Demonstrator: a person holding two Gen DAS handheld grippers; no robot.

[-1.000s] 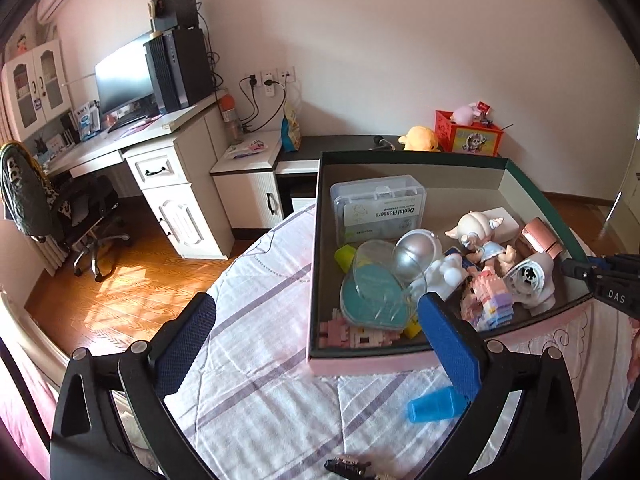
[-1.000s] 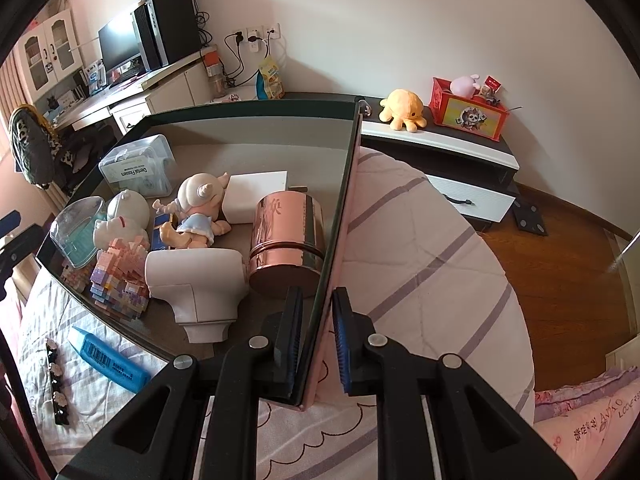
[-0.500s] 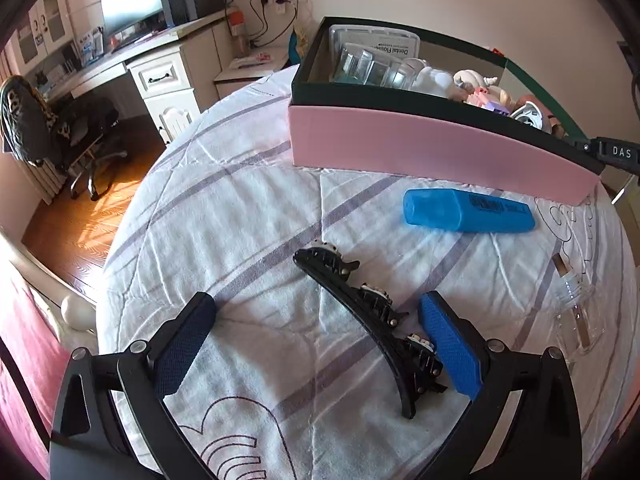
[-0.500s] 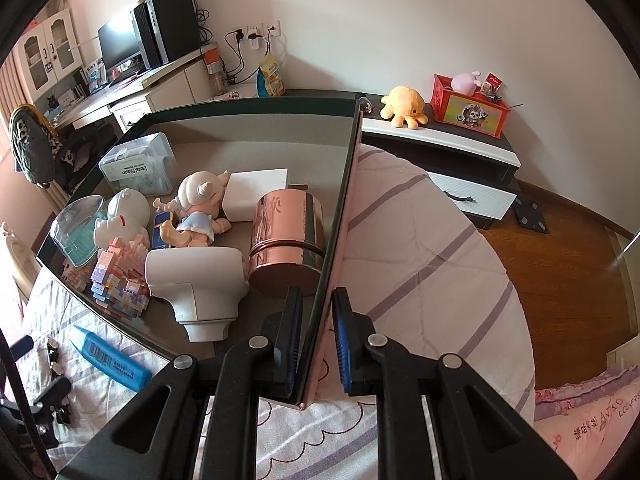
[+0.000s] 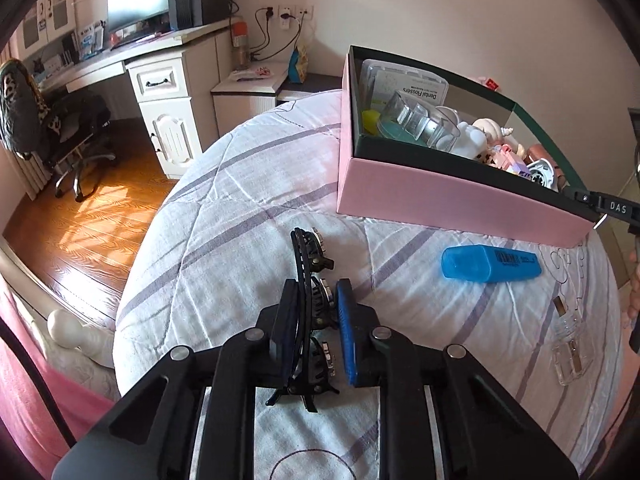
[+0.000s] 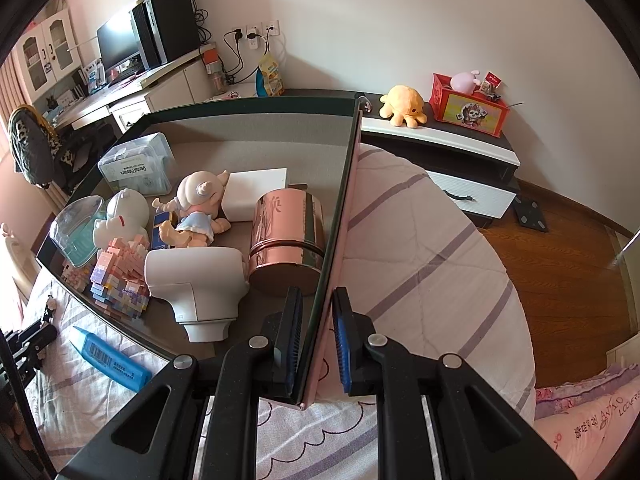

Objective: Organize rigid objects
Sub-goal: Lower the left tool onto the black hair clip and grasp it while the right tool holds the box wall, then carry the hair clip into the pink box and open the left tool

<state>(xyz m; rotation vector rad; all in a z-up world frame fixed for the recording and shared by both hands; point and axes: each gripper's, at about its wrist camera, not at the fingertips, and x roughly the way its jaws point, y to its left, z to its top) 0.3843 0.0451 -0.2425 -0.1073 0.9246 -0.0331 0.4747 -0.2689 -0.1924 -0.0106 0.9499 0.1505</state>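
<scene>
My left gripper [image 5: 318, 292] is shut on a black hair clip [image 5: 310, 268] that lies on the striped bedspread in front of the pink box [image 5: 440, 196]. My right gripper [image 6: 316, 304] is shut on the right wall of the pink box [image 6: 340, 220]. The box holds a copper tin [image 6: 286, 240], a doll [image 6: 196, 208], a white hair dryer [image 6: 196, 280], a block figure [image 6: 116, 276] and a floss case [image 6: 136, 164]. A blue highlighter [image 5: 490, 262] and a small clear bottle [image 5: 570, 348] lie on the bed outside the box.
The bed drops off to a wooden floor [image 5: 80, 224] on the left. A white desk [image 5: 160, 92] with a monitor and an office chair [image 5: 48, 128] stand beyond. A low cabinet [image 6: 460, 160] with an orange plush and red box stands behind the bed.
My left gripper has come down from over the box to the bed and closed on the black hair clip. My right gripper has held the box wall throughout.
</scene>
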